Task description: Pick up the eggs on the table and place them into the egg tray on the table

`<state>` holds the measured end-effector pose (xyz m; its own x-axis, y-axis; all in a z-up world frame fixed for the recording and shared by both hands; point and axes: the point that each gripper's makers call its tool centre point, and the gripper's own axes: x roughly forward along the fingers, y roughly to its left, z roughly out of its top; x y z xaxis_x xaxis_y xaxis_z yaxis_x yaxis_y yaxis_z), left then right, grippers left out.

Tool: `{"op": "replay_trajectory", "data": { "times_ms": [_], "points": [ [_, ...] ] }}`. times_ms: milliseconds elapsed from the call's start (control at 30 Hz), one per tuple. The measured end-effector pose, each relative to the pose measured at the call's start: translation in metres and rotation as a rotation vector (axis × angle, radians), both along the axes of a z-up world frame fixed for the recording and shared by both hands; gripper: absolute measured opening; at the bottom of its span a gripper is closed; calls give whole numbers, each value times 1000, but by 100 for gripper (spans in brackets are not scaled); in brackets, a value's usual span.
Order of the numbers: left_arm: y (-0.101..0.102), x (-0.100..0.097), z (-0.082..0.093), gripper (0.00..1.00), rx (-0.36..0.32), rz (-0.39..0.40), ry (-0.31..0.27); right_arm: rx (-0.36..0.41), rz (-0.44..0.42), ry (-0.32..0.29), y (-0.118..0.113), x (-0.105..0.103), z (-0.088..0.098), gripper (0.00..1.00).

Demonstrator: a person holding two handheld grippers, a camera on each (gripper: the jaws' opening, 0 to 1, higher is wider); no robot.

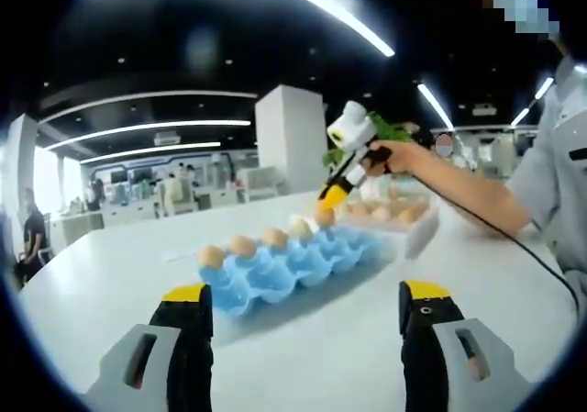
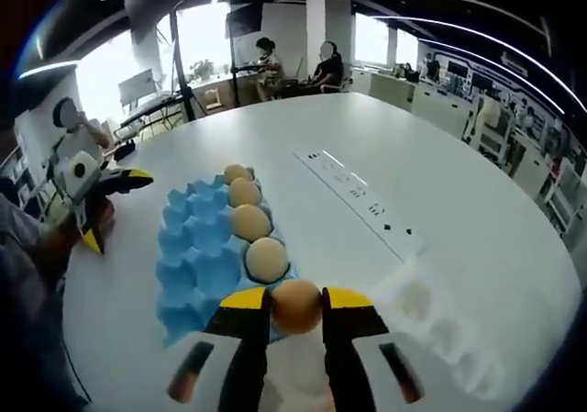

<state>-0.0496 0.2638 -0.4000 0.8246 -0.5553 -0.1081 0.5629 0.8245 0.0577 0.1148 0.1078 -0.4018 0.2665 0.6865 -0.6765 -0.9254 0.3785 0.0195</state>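
Four brown eggs (image 2: 249,221) already sit in one long row of the blue egg tray (image 2: 188,270), and a fifth egg (image 2: 296,306) is clamped between the yellow-tipped jaws of my right gripper (image 2: 296,307). The relation that matters: in the right gripper view the tray lies just ahead of and to the left of the held egg, its long axis running away from me. The free cup at the near end of that filled row is right beside the egg, almost touching the last seated one. I judge the next move a short drop into that cup.

My left gripper (image 1: 305,304) has its jaws spread apart, holding nothing, and sits off from the tray's long side, so the right one is clearly the nearer.

The tray looks like moulded pulp or plastic, matte, with peaked dividers between rounded cups. The eggs are smooth and matte. On the tray's far side from my left gripper, a clear, glossy plastic carton (image 1: 396,217) holds more eggs. The white table (image 2: 440,164) is smooth.
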Motion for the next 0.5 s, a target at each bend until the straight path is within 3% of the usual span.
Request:
{"op": "replay_trajectory", "data": {
  "times_ms": [500],
  "points": [
    [1, 0, 0, 84, 4, 2, -2, -24, 25, 28, 6, -4, -11, 23]
  ]
}}
